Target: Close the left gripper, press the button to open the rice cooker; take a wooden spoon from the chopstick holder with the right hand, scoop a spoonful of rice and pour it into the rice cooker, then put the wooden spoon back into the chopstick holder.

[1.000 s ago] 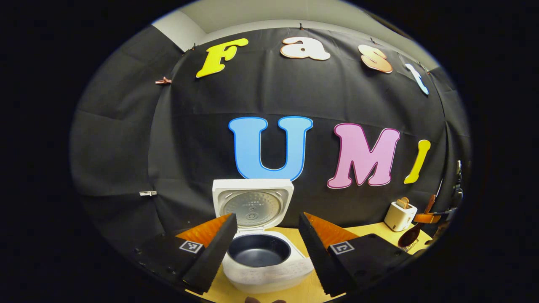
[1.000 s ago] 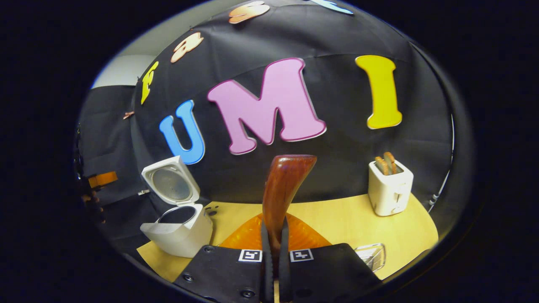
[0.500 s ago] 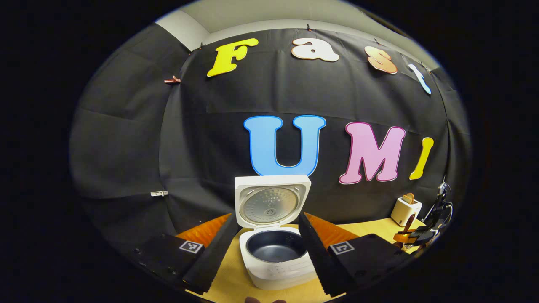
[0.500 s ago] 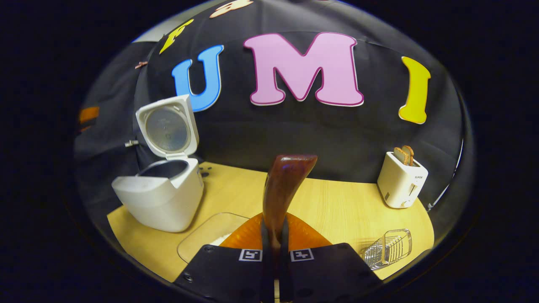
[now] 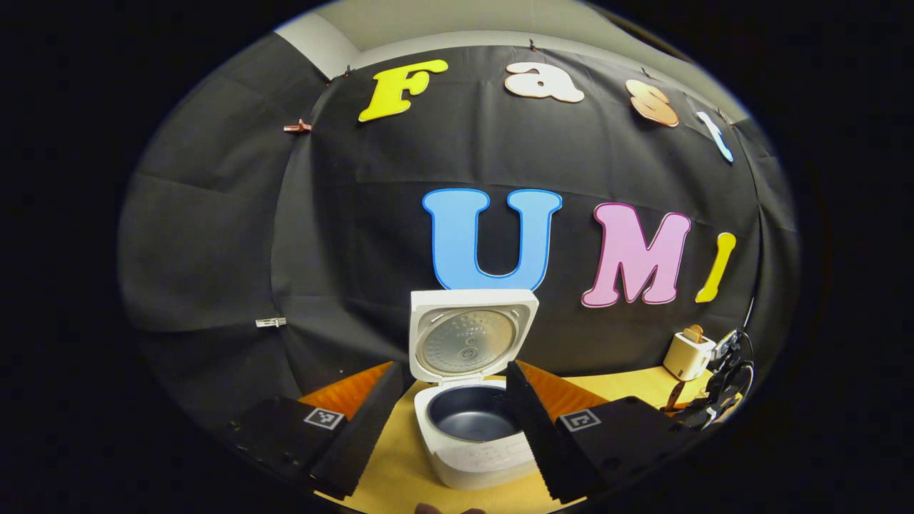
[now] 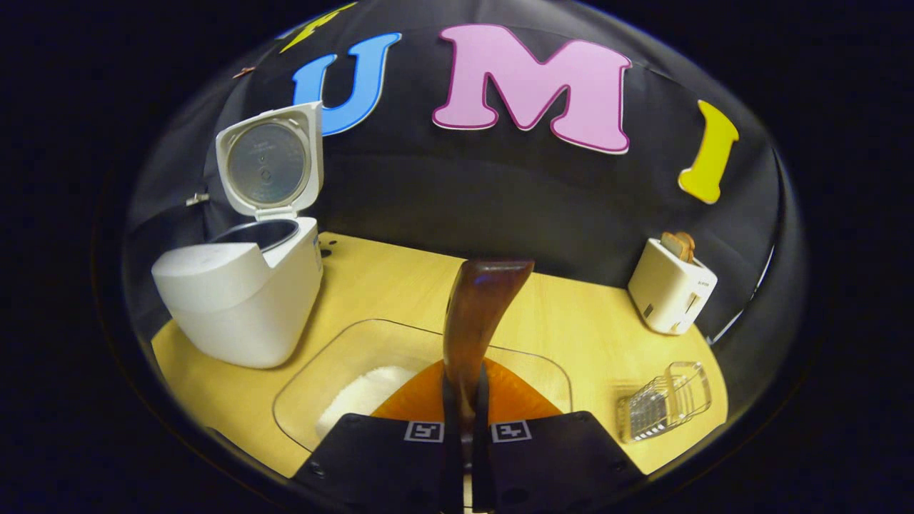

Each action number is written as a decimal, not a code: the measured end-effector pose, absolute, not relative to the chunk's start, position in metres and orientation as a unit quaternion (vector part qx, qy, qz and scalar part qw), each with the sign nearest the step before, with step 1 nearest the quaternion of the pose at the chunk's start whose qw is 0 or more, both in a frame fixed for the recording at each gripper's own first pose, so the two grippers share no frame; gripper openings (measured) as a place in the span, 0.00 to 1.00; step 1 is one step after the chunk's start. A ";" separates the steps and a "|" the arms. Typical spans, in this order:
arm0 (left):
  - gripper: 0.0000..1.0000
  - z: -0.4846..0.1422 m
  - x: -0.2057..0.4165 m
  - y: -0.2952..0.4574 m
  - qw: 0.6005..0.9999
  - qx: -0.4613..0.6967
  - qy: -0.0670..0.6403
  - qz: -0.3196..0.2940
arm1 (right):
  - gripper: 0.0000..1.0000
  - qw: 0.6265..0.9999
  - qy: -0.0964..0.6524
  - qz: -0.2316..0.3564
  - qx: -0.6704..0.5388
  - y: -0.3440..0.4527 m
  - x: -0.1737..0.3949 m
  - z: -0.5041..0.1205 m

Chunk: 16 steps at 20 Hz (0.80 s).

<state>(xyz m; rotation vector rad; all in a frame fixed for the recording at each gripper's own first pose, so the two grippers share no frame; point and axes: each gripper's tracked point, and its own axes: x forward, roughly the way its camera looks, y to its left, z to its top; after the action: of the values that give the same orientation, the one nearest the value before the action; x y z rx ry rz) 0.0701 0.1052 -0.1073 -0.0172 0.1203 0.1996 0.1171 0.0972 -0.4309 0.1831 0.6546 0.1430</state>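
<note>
The white rice cooker (image 5: 475, 450) stands with its lid (image 5: 468, 335) raised and its dark inner pot bare, just beyond my left gripper (image 5: 451, 368), which is open and holds nothing. My right gripper (image 6: 465, 378) is shut on the wooden spoon (image 6: 478, 307); one end of the spoon sticks up between the fingers, the rest is hidden below. Under that gripper lies a clear glass dish (image 6: 335, 350) holding white rice (image 6: 364, 392). The rice cooker (image 6: 235, 300) is to the dish's left. A clear chopstick holder (image 6: 664, 410) lies on the table to the right.
A white toaster (image 6: 671, 289) with bread in its slots stands at the back right of the wooden table (image 6: 400, 278). In the left gripper view the toaster (image 5: 687, 355) and the other gripper (image 5: 714, 407) sit at the far right. Black cloth walls close the back.
My right gripper has tipped downward with the spoon and come over the rice dish, which now shows fully. The left gripper has drifted slightly, so the cooker sits further right in its view.
</note>
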 end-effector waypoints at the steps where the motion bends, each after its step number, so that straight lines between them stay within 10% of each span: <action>1: 0.93 -0.108 0.070 0.107 0.993 -0.009 0.060 0.099 | 0.10 0.939 0.322 0.064 0.103 0.099 0.117 -0.430; 16: 0.94 -0.100 0.064 0.110 0.994 -0.010 0.052 0.099 | 0.09 0.836 0.314 -0.023 0.450 0.091 0.124 -0.428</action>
<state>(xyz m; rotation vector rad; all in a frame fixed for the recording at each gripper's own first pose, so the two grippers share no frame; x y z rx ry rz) 0.0638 0.1100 -0.1004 -0.0203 0.1036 0.1985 0.1239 0.0912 -0.4283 0.9526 0.6657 -0.0495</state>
